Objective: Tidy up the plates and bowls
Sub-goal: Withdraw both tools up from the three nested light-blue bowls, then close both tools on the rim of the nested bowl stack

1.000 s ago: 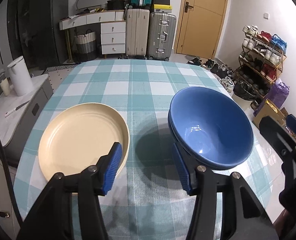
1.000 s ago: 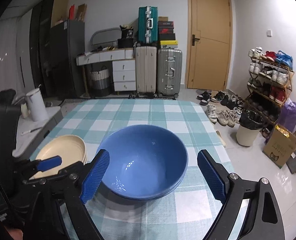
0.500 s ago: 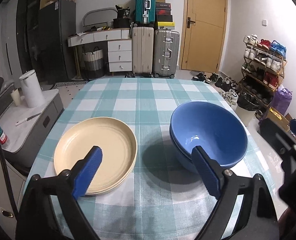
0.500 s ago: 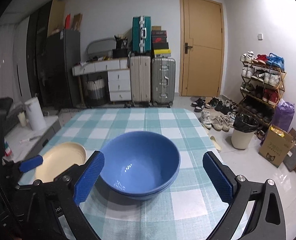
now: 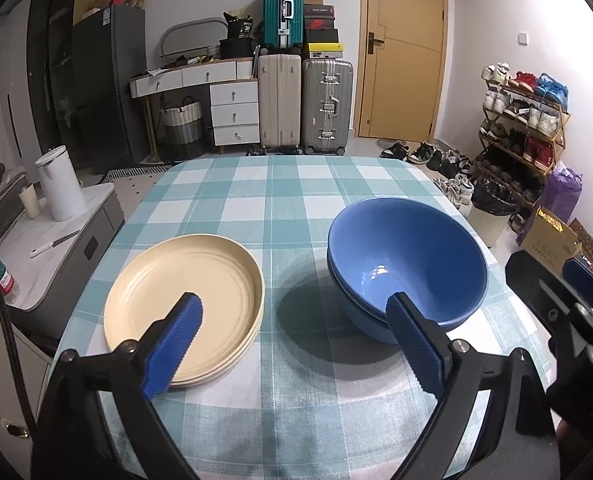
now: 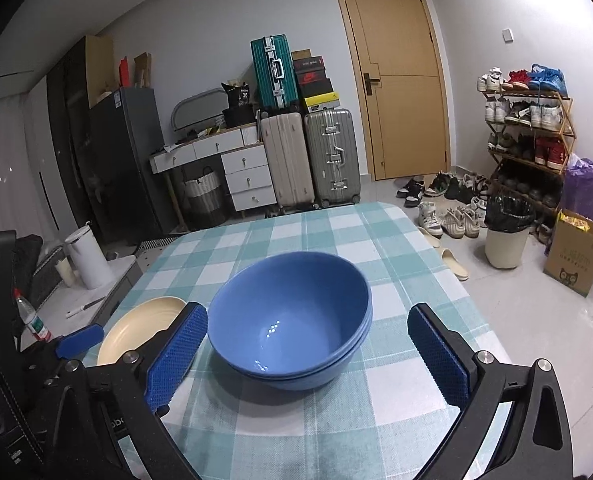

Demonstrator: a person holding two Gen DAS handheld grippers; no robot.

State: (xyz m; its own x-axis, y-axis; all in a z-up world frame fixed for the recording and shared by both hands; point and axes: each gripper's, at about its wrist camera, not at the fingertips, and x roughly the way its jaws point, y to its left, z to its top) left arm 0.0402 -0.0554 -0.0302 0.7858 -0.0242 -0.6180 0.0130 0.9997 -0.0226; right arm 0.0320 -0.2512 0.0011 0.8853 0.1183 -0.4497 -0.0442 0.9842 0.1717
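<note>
Counting on the counter (image 5: 288, 208): three cream plates (image 5: 184, 292) stacked, two blue bowls (image 5: 406, 264) nested; both my tongs (image 5: 292, 344) (image 6: 304, 356) released, no readable writing.

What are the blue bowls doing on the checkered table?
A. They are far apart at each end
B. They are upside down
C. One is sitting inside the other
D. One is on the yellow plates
C. The blue bowls are nested, two rims showing one just under the other, and they stand right way up on the tablecloth beside the cream plates.
</note>
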